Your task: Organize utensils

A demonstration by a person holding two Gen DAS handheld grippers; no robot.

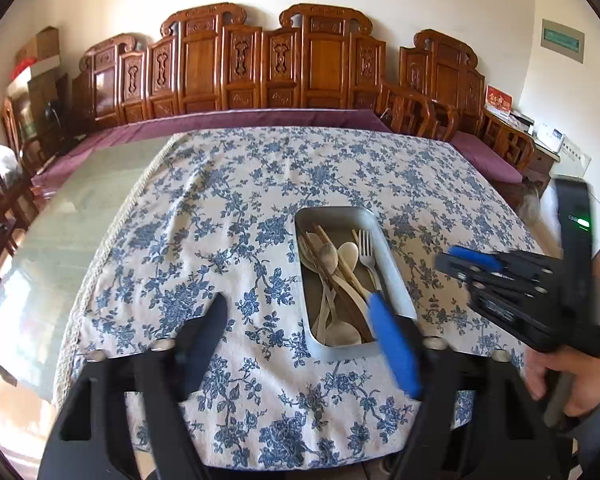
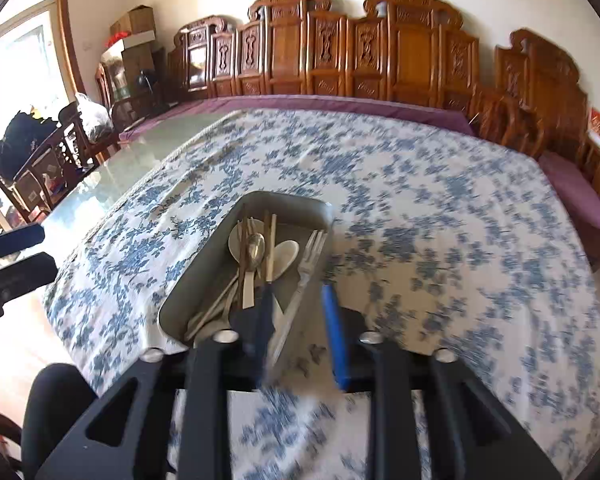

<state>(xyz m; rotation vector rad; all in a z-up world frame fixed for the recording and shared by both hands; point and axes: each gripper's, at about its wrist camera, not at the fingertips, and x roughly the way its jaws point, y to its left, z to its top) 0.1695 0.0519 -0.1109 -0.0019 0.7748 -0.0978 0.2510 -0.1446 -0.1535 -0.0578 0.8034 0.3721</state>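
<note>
A metal tray (image 1: 332, 211) sits on the flowered tablecloth and holds pale spoons (image 1: 350, 256), chopsticks (image 1: 342, 268) and a fork (image 1: 366, 246). My left gripper (image 1: 296, 304) stands wide open just in front of the tray with nothing between its fingers; its blue pad overlaps the tray's near right corner. In the right wrist view the tray (image 2: 284, 197) is close, and the fork (image 2: 310, 260) lies against its right wall. My right gripper (image 2: 296, 292) is open around the fork's handle without pressing on it. It also shows from the side as the right gripper (image 1: 446, 262).
The blue-flowered tablecloth (image 1: 260, 184) covers most of a glass-topped table (image 1: 80, 208), bare along its left side. Carved wooden chairs (image 1: 320, 60) with purple cushions line the far edge. A person's hand (image 1: 560, 384) holds the right gripper's handle. The left gripper (image 2: 16, 258) shows at the left edge.
</note>
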